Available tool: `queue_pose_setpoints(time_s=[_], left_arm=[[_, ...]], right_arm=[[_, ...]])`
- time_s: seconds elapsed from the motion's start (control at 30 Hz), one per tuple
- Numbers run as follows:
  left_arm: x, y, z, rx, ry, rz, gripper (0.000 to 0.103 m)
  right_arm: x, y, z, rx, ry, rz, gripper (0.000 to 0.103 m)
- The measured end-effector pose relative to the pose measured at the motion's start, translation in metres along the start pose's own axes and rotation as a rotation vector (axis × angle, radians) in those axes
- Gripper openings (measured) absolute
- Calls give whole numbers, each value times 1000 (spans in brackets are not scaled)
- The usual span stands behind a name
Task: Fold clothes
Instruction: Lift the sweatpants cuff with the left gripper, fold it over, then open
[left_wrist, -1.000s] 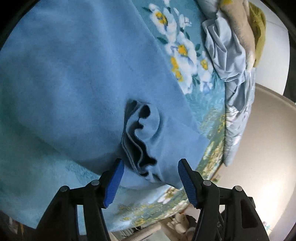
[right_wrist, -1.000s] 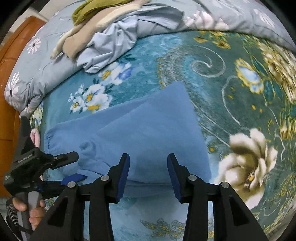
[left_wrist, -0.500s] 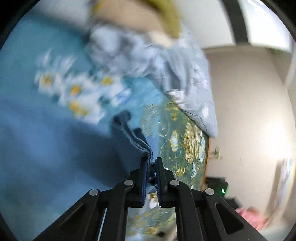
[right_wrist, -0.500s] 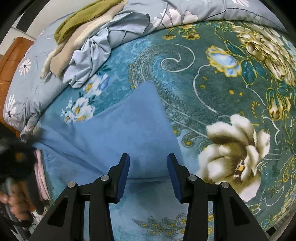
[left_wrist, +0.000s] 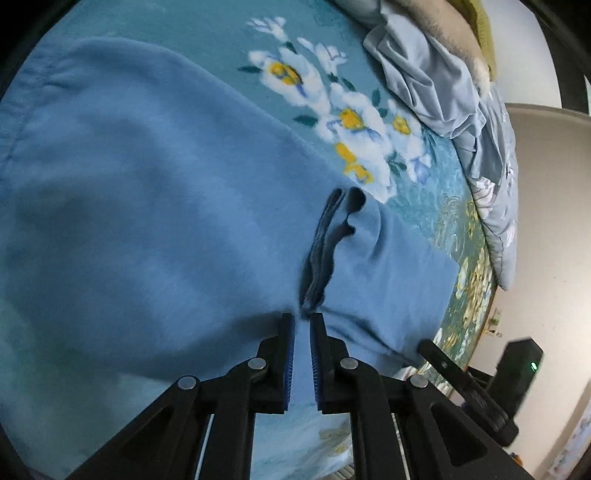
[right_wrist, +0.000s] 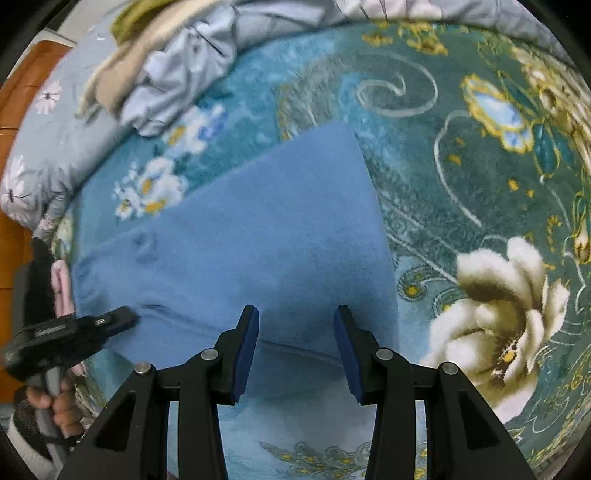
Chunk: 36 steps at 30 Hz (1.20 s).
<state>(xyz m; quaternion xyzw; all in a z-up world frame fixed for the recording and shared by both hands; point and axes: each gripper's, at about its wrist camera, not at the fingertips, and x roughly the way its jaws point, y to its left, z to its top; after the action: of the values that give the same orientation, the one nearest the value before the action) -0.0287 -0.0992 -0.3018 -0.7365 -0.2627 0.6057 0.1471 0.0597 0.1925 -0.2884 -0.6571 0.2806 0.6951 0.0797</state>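
- We're over a bed, spread with a teal floral blanket (right_wrist: 461, 177), a wooden headboard off to one side in the right wrist view and a plain wall beyond the bed edge in the left wrist view.
- Nearest in the left view: the left gripper (left_wrist: 302, 325) has snapped from wide open a second ago to nearly closed, and it's pinching the bunched cuff (left_wrist: 325, 254) of the blue garment (left_wrist: 147, 206) right at its tips.
- That matters: the sleeve end is now captured, so I'd judge a sleeve fold across the body is ready to begin.
- In the right view, the right gripper (right_wrist: 295, 347) hangs half open, same gap as before, holding nothing; it has dropped closer to the garment's near edge, which lies between and just beyond its pads.
- The garment itself lies flat mid-bed, one corner reaching toward the far side.
- Farther back, a heap of pale clothes (right_wrist: 177, 74) sits against a grey flowered quilt (right_wrist: 33, 147), apparently waiting its turn.
- Writing: a faint mark on the left tool's body in the right view, too blurred to read. No other labels visible.
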Motion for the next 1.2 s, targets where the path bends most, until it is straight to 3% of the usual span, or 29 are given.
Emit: queue_pose_setpoints(time_s=[0.07,0.13,0.27,0.37,0.43,0.57,0.8,0.83,0.87,0.9,1.03,1.2], left_arm=[[-9,1,-6,-5,-20,-4,11],[-32,10,-15,-40,-93,-11,14],[-76,30,-35,-114,-241,-25,44],[-111,75,-44,-285,-380,-14,57],[-120,103,-48,-384,-424,8,59],[-115,139,-45,-458,-443,-9,59],[-100,169,-34,-494,-433,-63,55],[-100,170,-34,-492,-435,-70,44],[-101,171,-34,-487,-432,-85,27],[-102,172,-34,-486,-422,-90,26],[-119,157,-37,-413,-426,-83,21],[-161,113,-46,-226,-468,-72,21]], right_arm=[[8,-5,2,18,23,-1,44],[14,-6,4,24,40,-6,44],[4,0,7,9,36,-10,44],[-8,2,3,10,22,-11,45],[-15,2,0,12,20,-18,45],[-27,1,-6,11,22,-38,45],[-48,12,-13,0,7,-81,45],[-51,15,-14,-4,3,-86,45],[-55,19,-14,-7,-3,-87,45],[-60,21,-14,-10,-10,-87,45],[-78,35,-16,-20,-38,-90,45],[-98,49,-23,-31,-75,-87,45]])
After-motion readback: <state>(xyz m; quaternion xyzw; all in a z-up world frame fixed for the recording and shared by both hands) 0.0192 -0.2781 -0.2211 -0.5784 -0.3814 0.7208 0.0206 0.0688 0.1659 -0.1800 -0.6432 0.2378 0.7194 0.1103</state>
